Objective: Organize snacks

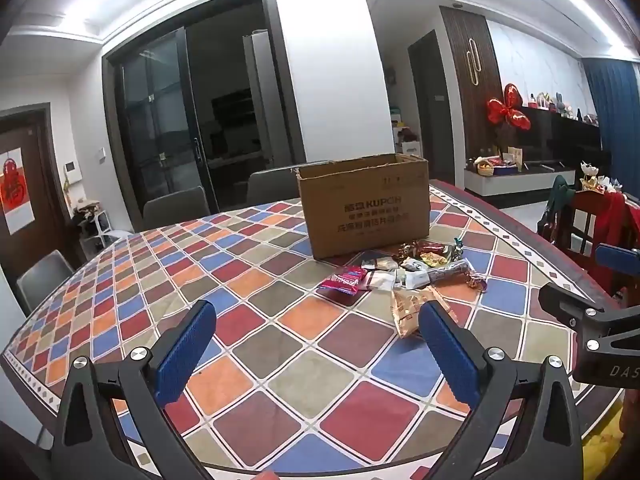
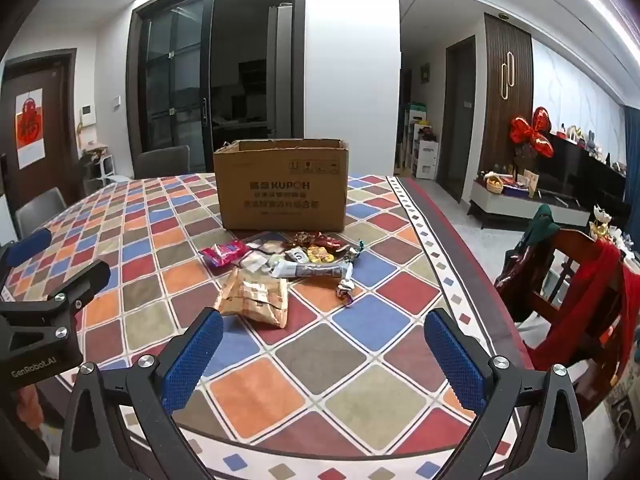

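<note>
We hold both tongs above the near edge of the table [image 2: 372, 400], tilted slightly down. Our left gripper [image 1: 316, 320] stands wide open with nothing between its blue pads, and our right gripper [image 2: 324, 322] is just as wide and empty. The snacks [image 2: 280, 264] lie in a loose heap on the checked cloth ahead of us, just in front of the open cardboard box [image 2: 280, 184]. A tan packet [image 2: 256, 296] lies nearest us; a pink packet [image 2: 224, 254] lies at the heap's left.
</note>
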A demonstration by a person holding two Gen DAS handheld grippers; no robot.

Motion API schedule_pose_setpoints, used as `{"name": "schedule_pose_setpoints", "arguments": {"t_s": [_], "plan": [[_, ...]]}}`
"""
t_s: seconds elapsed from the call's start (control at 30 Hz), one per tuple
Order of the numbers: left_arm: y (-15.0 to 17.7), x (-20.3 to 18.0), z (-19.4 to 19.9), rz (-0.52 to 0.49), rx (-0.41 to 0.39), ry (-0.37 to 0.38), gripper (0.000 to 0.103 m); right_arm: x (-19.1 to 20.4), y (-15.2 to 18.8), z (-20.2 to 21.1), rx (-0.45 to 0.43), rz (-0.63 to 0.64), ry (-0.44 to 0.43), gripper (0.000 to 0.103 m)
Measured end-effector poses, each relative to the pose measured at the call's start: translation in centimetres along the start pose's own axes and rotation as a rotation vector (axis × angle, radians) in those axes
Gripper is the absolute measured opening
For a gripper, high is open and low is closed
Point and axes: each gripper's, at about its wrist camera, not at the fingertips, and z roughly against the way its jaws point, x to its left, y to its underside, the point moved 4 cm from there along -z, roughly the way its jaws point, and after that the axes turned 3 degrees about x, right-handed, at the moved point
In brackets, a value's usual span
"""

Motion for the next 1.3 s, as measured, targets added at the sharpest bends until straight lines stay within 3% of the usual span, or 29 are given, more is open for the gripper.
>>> {"name": "schedule_pose_setpoints", "arguments": {"t_s": [1.3], "plan": [[-0.33, -0.21, 0.73, -0.015, -0.022, 0.005, 0.103, -0.18, 0.19, 0.07, 0.002, -0.002, -0.001, 0.102]]}}
